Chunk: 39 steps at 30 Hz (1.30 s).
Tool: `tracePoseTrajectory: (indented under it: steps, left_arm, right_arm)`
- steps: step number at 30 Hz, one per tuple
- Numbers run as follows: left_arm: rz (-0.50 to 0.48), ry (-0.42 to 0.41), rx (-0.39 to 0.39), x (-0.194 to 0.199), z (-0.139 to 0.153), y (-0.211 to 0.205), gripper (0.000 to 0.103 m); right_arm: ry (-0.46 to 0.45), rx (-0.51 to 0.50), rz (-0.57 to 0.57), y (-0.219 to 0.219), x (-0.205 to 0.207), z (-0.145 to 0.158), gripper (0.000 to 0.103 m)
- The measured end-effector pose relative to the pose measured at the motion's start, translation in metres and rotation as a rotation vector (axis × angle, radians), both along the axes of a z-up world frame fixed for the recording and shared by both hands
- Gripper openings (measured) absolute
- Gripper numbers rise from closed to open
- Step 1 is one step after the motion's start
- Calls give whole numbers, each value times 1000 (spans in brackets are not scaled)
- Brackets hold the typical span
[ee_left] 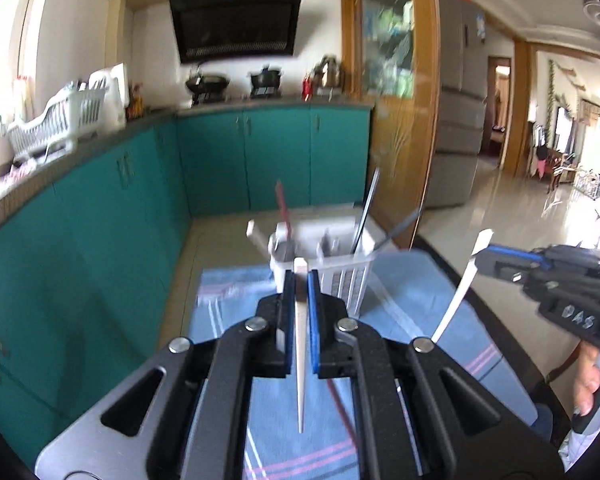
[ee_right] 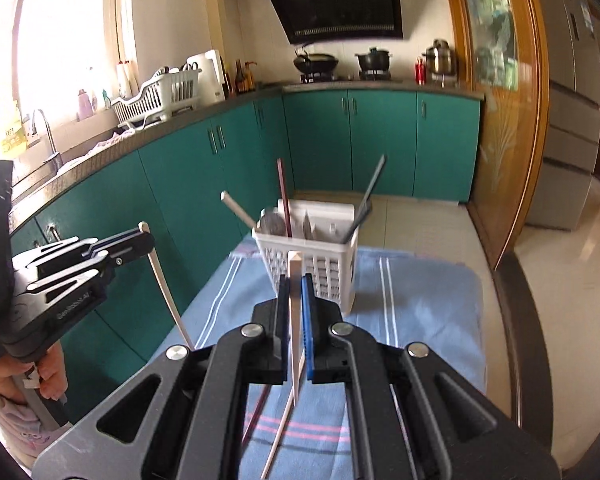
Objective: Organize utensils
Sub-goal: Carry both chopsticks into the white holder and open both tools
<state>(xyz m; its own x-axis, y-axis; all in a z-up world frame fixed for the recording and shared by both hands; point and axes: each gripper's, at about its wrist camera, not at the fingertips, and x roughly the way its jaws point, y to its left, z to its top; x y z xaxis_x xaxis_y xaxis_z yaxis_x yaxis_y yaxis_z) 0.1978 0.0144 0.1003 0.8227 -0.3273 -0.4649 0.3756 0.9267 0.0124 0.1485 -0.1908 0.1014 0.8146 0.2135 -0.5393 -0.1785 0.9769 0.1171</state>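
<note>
Above blue cloth (ee_left: 420,300), each gripper (ee_left: 300,280) pinches a chopstick (ee_left: 300,360).

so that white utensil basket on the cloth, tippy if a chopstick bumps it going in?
Probably. The white basket looks like thin slotted plastic, likely light. It stands taller than wide on a soft blue cloth, and utensils lean out above its rim, so a side knock may rock it.

Dark table (ee_right: 512,320), blue striped cloth (ee_right: 420,304) over it, white utensil basket (ee_right: 320,268) on cloth
</note>
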Motion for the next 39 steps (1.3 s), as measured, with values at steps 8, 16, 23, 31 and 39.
tracePoseTrajectory:
  steps: [8,16,23,31,39]
  left_arm:
    - [-8,-126,-13,53,70,-23,6]
    - [60,-188,-40,116,110,-45,6]
    - [101,-142,-84,154,68,-57,6]
    - [150,-42,-113,171,24,-39,7]
    - [156,-63,-160,151,23,-20,38]
  right_arm:
    - [-81,10,-17,2,60,60,6]
    - [-174,29,-136,-18,116,110,6]
    - [-129,67,-167,-29,154,78,6]
    - [-8,70,-148,-27,174,20,6]
    - [-12,86,-154,-27,157,16,37]
